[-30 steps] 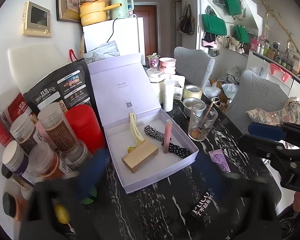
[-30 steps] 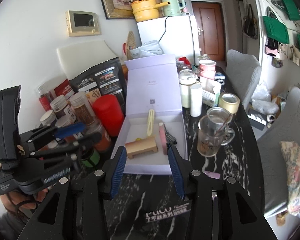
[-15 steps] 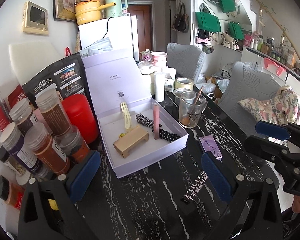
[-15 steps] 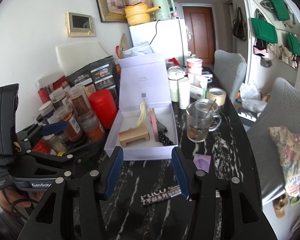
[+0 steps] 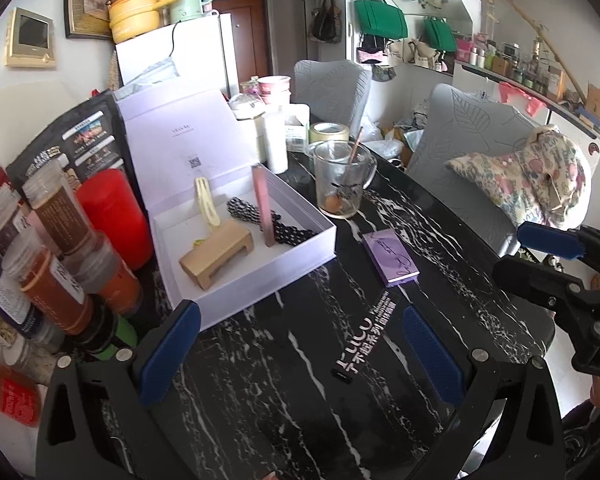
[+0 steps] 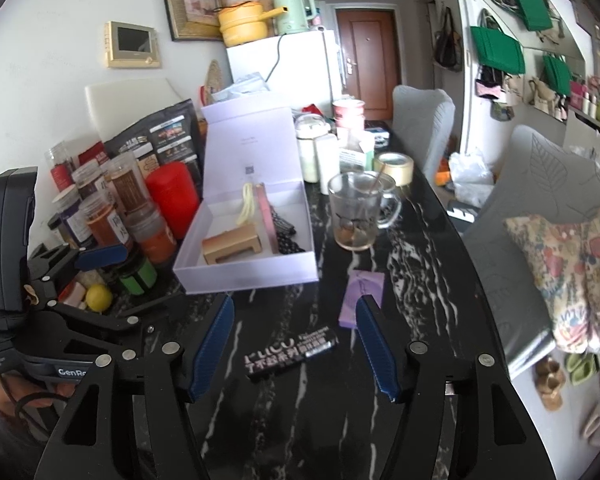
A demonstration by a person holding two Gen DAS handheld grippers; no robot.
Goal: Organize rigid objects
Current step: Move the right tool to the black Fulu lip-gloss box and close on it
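An open lavender box (image 5: 300, 256) (image 6: 244, 274) sits on the black marble table (image 5: 260, 392). It holds a tan wooden block (image 5: 216, 250), a yellow clip (image 5: 206, 204), a pink stick (image 5: 263, 210) and a black-and-white patterned band (image 5: 256, 220). A purple card box (image 5: 390, 258) (image 6: 360, 292) and a black printed stick (image 5: 366, 334) (image 6: 290, 352) lie on the table outside the box. My left gripper (image 5: 300, 352) is open and empty, above the table near the box's front corner. My right gripper (image 6: 294, 338) is open and empty, over the black stick.
Spice jars (image 5: 56, 268) and a red canister (image 5: 114, 216) crowd the left side. A glass mug with a stirrer (image 5: 342, 182), a tape roll (image 5: 328, 134), white containers and pink cups stand behind the box. Grey chairs (image 5: 472, 168) line the table's right edge.
Both grippers have pulled back from the box and risen, so more of the table shows. The purple card box and black stick have come fully into view. Nothing was picked up.
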